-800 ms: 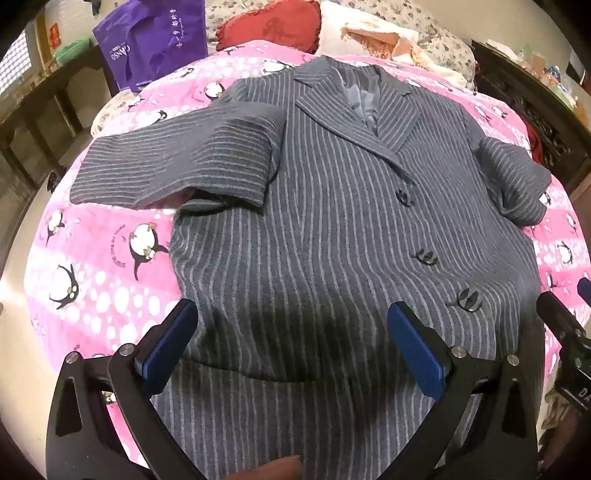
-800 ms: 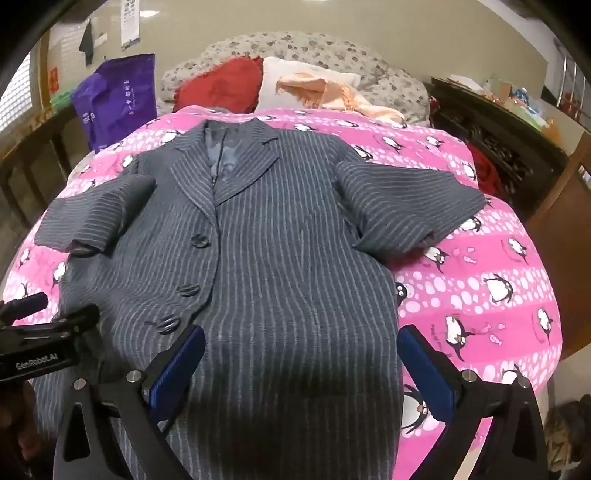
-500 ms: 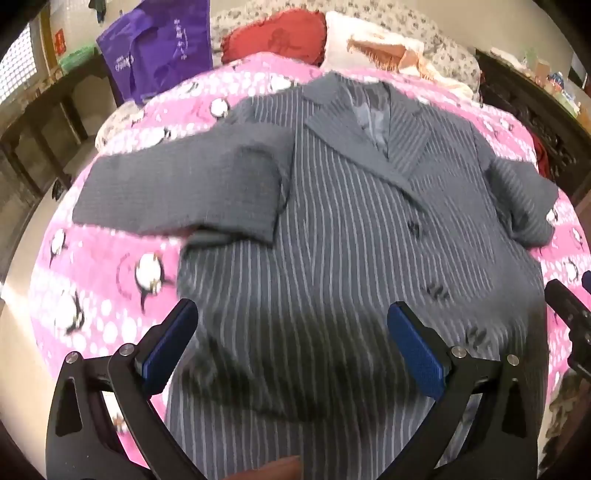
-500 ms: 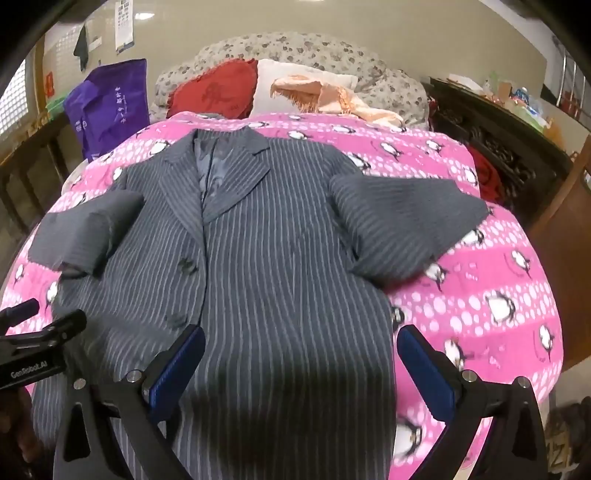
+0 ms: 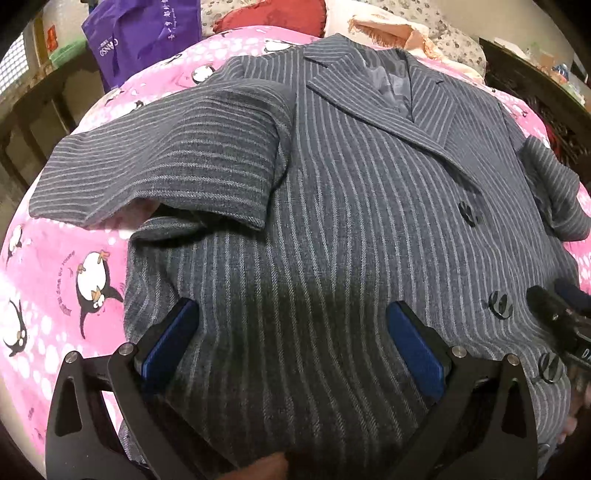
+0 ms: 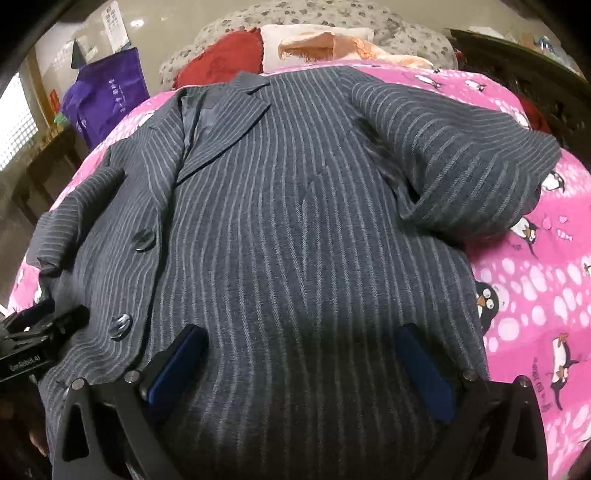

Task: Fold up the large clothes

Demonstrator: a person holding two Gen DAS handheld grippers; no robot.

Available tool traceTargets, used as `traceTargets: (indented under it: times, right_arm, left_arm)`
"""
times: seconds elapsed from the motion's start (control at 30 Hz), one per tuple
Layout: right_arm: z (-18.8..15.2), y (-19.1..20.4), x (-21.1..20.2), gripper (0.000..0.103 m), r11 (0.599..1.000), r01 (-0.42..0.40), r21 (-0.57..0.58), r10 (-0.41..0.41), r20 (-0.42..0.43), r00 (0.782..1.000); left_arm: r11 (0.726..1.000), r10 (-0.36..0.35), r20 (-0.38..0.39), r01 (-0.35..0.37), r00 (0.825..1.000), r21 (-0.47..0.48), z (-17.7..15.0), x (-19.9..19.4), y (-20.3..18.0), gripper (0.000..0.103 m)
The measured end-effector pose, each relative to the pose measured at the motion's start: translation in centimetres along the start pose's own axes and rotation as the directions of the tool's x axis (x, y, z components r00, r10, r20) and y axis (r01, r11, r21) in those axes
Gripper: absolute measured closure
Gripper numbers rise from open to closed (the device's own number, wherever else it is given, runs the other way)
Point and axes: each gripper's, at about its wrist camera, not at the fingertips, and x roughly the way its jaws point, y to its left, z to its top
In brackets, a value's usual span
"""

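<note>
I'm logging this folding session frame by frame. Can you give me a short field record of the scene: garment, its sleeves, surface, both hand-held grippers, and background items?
garment: grey pinstriped woollen jacket, laid face up, buttoned
sleeves: both short sleeves spread out sideways, not folded in
surface: pink penguin-print blanket on a bed
left hand-held gripper: open, low over the jacket's lower front
right hand-held gripper: open, low over the jacket's lower front
background: purple shopping bag, red cushion
fold progress: none visible yet
</note>
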Motion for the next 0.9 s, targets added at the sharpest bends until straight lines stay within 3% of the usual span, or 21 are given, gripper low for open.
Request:
traceTargets:
  times: [0.17, 0.27, 0.9]
  right_arm:
    - [0.0, 0.2, -0.2, 0.000, 1.000, 0.003, -0.004, -0.003, 0.018, 1.000]
    - [-0.1, 0.2, -0.3, 0.000, 1.000, 0.002, -0.006, -0.002, 0.021, 1.000]
    - [-0.4, 0.2, -0.2, 0.000, 1.000, 0.016, -0.008, -0.016, 0.020, 1.000]
  left_arm:
    - [1.000, -0.013, 0.054, 0.013, 0.998, -0.003, -2.1, -1.1, -0.3, 0.000]
    - [0.999, 0.025, 0.042, -0.026, 0.999, 0.023, -2.3, -0.9, -1.1, 0.000]
    - [0.999, -0.042, 0.049, 0.042, 0.998, -0.005, -1.4, -0.7, -0.3, 0.000]
